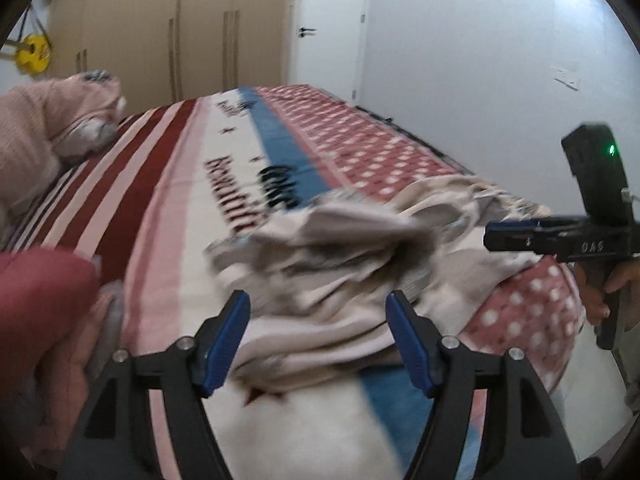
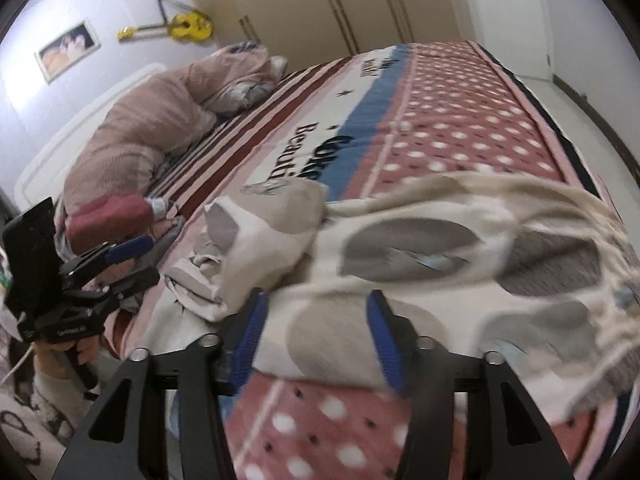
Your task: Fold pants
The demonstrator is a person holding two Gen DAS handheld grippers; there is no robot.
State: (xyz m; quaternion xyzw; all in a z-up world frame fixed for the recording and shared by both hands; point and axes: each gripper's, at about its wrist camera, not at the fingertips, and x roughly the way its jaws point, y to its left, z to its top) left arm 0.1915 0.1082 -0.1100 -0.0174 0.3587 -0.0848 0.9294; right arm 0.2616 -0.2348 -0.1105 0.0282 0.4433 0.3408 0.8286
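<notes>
Pants (image 2: 420, 248) soft, light, limp on bedspread (image 2: 460, 128); best pinched at hem edges; left gripper (image 1: 318, 340) and right gripper (image 2: 316, 340) spread, pinching nothing.

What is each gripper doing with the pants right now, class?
Left gripper: open, holding nothing, pants ahead.
Right gripper: open, over pants, gripping nothing.
</notes>
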